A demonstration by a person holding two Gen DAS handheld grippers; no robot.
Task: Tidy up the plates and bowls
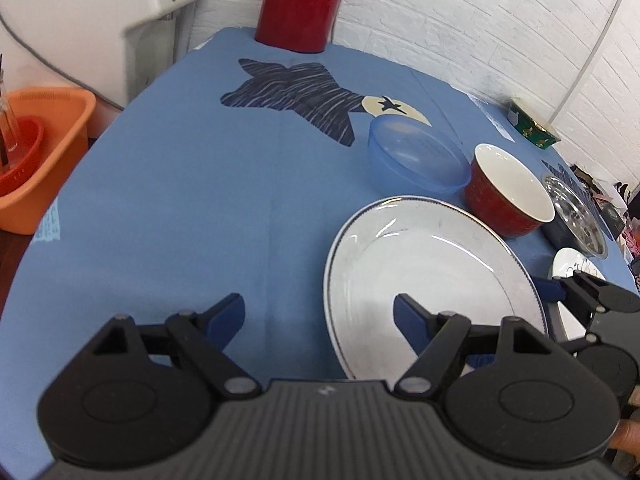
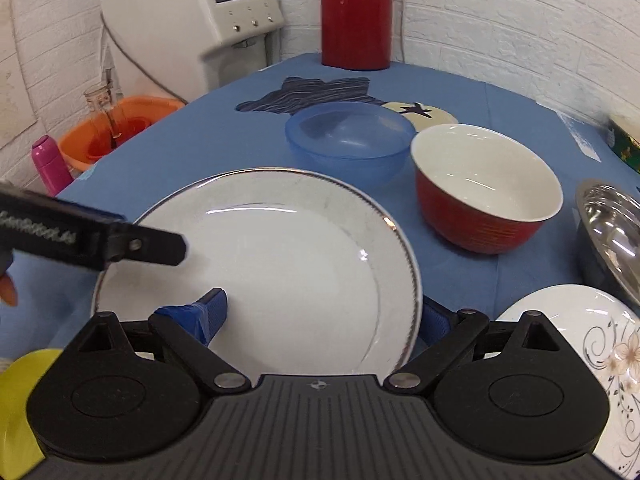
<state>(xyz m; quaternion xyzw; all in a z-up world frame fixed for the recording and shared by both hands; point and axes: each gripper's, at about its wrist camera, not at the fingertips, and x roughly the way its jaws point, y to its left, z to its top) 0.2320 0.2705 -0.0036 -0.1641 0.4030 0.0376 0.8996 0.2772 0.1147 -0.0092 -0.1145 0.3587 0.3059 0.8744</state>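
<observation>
White brick walls close in behind a table under a blue cloth (image 2: 192, 136), and I read the job across it from left to right; off the table's left edge sits an orange tub (image 1: 52, 140) with a glass bottle in it, apart from the dishes; at the far end a red thermos (image 2: 356, 12) stands upright.

My left gripper (image 1: 320, 316) hovers with its fingers spread wide and nothing between them, one finger over bare cloth and the other above the near part of the big white plate (image 2: 280, 264); my right gripper (image 2: 320, 316) straddles that same plate, its left finger over the plate's face and its right finger just outside the rim, spread and not yet pinching anything.

Behind the plate sits the blue plastic bowl (image 2: 348, 140), and just to its right, nearly touching it, the red bowl (image 2: 484, 200) with a white inside; both are upright and empty. Further right a steel dish (image 2: 608, 228) rests on something dark, and near it lies a small floral plate (image 2: 576, 328).

As I judge it, little is sorted so far: nothing is stacked, the plates lie well apart from each other, and the bowls stand side by side rather than nested; gathering plates together and bowls together is all still to do, and the big plate looks like my first pick.
</observation>
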